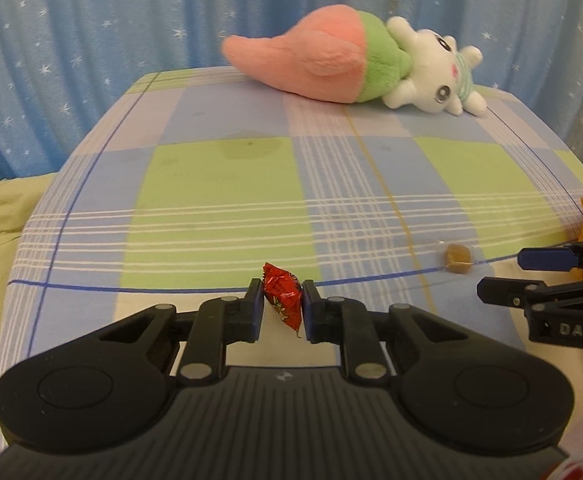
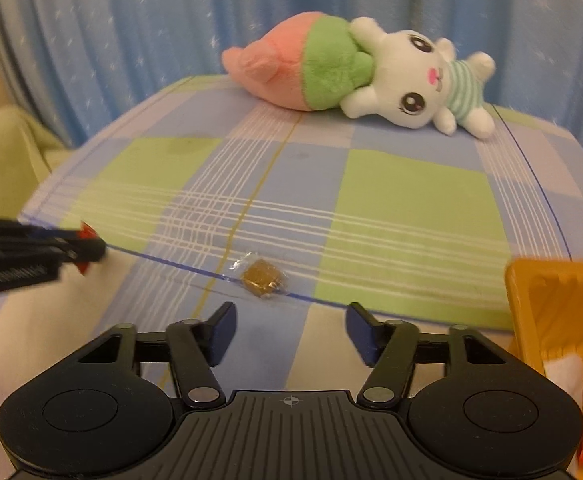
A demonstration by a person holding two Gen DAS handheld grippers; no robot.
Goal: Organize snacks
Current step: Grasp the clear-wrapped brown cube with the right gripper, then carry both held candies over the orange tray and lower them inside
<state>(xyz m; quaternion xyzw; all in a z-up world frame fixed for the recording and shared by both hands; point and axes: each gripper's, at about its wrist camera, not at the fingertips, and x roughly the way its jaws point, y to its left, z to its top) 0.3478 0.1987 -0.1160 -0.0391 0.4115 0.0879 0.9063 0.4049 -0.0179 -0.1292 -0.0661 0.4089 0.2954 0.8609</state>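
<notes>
The left claw (image 1: 282,306) is clamped on a red foil-wrapped candy (image 1: 281,294), its crinkled wrapper pinched upright between the two blue pads. The right claw (image 2: 290,330) stands apart with nothing between its pads; a caramel-brown cube candy in clear crackly cellophane (image 2: 261,278) lies on the table just ahead of it, at about 11 o'clock. In the right wrist view an orange plastic basket (image 2: 551,292) with ribbed walls sits at 3 o'clock, with more red wrappers at its lower edge.

The step in hand looks like gathering loose sweets. Next, the left likely carries the red candy rightward to the basket, while the right lowers and closes on the cube.

The plaid tablecloth (image 1: 219,184) is smooth and flat. A soft plush rabbit (image 2: 407,80) lies at 12 o'clock.
</notes>
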